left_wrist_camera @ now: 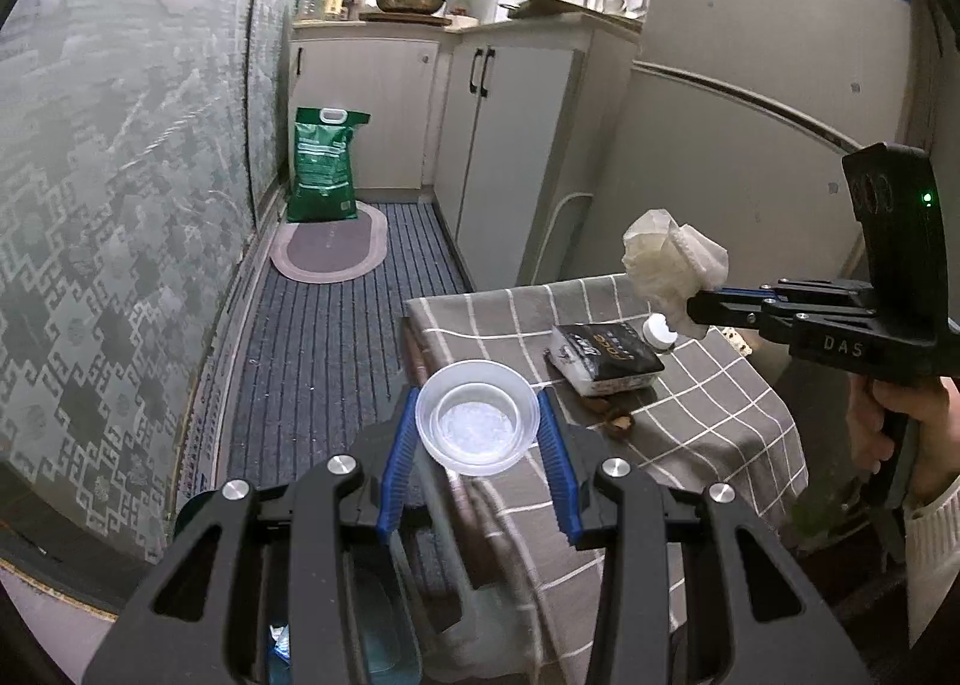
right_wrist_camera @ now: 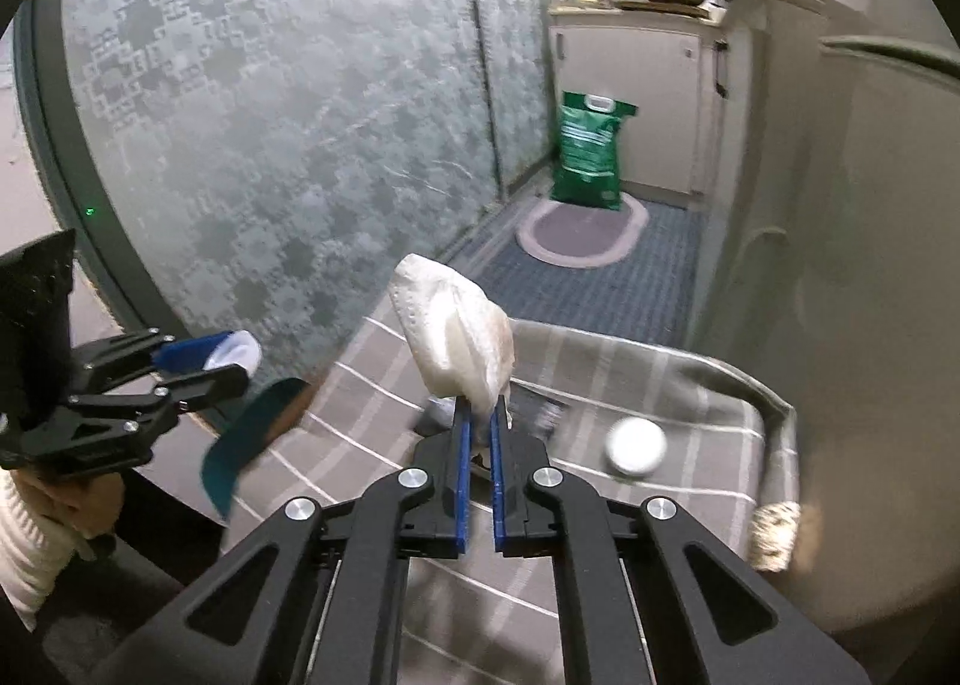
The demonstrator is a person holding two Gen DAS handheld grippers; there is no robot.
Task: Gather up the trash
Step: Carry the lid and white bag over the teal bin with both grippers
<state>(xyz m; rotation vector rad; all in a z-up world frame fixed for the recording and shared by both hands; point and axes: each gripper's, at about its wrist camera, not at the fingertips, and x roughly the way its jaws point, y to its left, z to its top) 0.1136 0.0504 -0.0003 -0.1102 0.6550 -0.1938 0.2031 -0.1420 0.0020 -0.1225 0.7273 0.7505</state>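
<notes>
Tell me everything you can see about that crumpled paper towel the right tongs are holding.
The paper towel is a crumpled white wad with an embossed, quilted texture and faint yellowish staining. It looks soft and thin. The right tongs are shut on its lower end, so it sticks up beyond the blue pads. It is lifted clear of the checked tablecloth; nothing but the tongs touches it. In the left wrist view it hangs above a small white-capped bottle.

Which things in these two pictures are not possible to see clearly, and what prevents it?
- Trash bin: its place is not clear in either view; the left tongs and their frame hide what is below.
- Black packet: print too small in the left wrist view, blurred in the right.
- Brown scraps on the tablecloth: too small to identify.
- Crumpled tissue in the right tongs: its lower end is hidden between the pads.
</notes>
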